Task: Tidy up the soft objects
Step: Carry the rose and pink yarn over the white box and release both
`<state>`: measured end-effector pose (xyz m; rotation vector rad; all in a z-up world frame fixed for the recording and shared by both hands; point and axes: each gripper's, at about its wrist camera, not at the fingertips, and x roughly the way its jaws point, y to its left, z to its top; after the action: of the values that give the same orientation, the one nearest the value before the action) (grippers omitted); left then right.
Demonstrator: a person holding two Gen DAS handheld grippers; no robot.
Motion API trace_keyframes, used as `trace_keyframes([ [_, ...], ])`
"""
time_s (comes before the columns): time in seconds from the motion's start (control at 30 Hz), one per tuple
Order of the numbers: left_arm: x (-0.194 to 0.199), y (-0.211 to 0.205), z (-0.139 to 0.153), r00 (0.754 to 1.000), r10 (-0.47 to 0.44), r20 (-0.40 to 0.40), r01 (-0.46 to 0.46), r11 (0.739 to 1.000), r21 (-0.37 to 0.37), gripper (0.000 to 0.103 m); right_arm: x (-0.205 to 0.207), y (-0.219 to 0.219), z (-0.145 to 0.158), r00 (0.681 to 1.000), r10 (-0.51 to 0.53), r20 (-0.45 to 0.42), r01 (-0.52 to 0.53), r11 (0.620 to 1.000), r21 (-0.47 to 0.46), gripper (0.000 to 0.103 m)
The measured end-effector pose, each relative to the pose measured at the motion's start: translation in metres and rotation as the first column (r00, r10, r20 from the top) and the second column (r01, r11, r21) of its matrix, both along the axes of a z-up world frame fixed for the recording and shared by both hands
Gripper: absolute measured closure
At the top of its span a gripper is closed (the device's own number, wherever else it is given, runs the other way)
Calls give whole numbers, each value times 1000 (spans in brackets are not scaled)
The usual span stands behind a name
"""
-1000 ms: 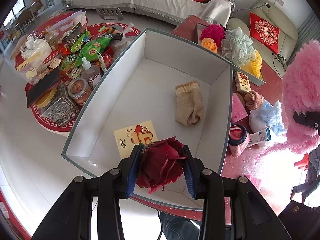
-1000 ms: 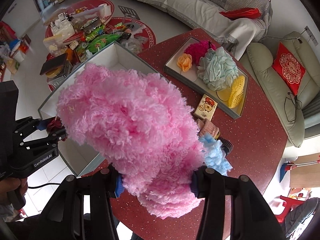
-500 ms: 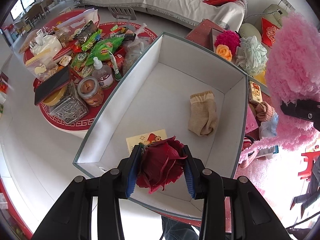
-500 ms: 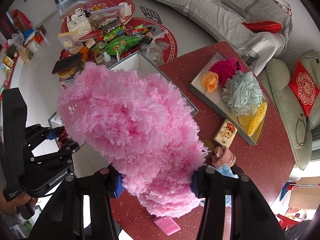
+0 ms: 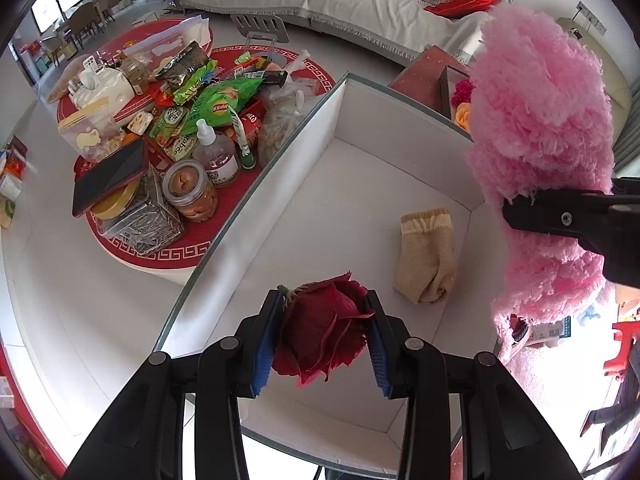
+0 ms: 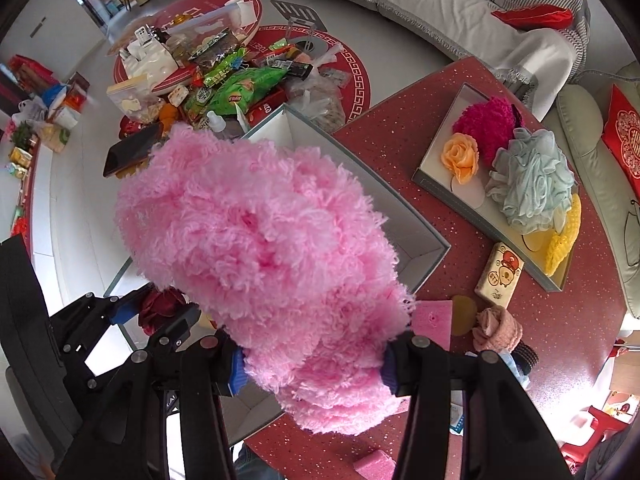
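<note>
My left gripper (image 5: pixel 322 338) is shut on a dark red cloth rose (image 5: pixel 324 332), held over the near end of a large white box (image 5: pixel 280 184). A beige folded sock (image 5: pixel 428 256) lies on the box floor. My right gripper (image 6: pixel 312 364) is shut on a big fluffy pink ball (image 6: pixel 272 248), which hangs over the box's right wall (image 6: pixel 400 208). In the left wrist view the pink ball (image 5: pixel 540 140) fills the right side, with one black right finger (image 5: pixel 560 216) across it. The right wrist view also shows the left gripper (image 6: pixel 160 312) with the rose (image 6: pixel 160 304).
The box sits at the edge of a red speckled table (image 6: pixel 420 128). A shallow tray (image 6: pixel 440 152) holds an orange rose, a magenta pompom, a blue bath pouf and yellow knit. Pink sponges (image 6: pixel 432 320), a small printed box (image 6: pixel 500 276) and a pink sock (image 6: pixel 496 328) lie nearby. Snacks and jars crowd a round red mat (image 5: pixel 168 248) on the floor.
The right gripper has carried the pink ball leftward, from beside the box to over its right wall. The left gripper with the rose has shifted further over the box, now covering the printed card.
</note>
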<state>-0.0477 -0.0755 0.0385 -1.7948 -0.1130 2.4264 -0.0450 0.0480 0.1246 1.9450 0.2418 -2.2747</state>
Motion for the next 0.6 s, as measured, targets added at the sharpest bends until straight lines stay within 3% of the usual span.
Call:
trace_keyframes([
  [0.23,-5,-8,-4,1000,30,8,-30,1000,-7,61,-16,-17,0,1000,-12,-2,12,999,-38,49],
  [0.6,-4,-3,-17,999,12,42,-12,1000,-5,61,-20,-27,-24,999,-8,53,8,1000,-10,48],
])
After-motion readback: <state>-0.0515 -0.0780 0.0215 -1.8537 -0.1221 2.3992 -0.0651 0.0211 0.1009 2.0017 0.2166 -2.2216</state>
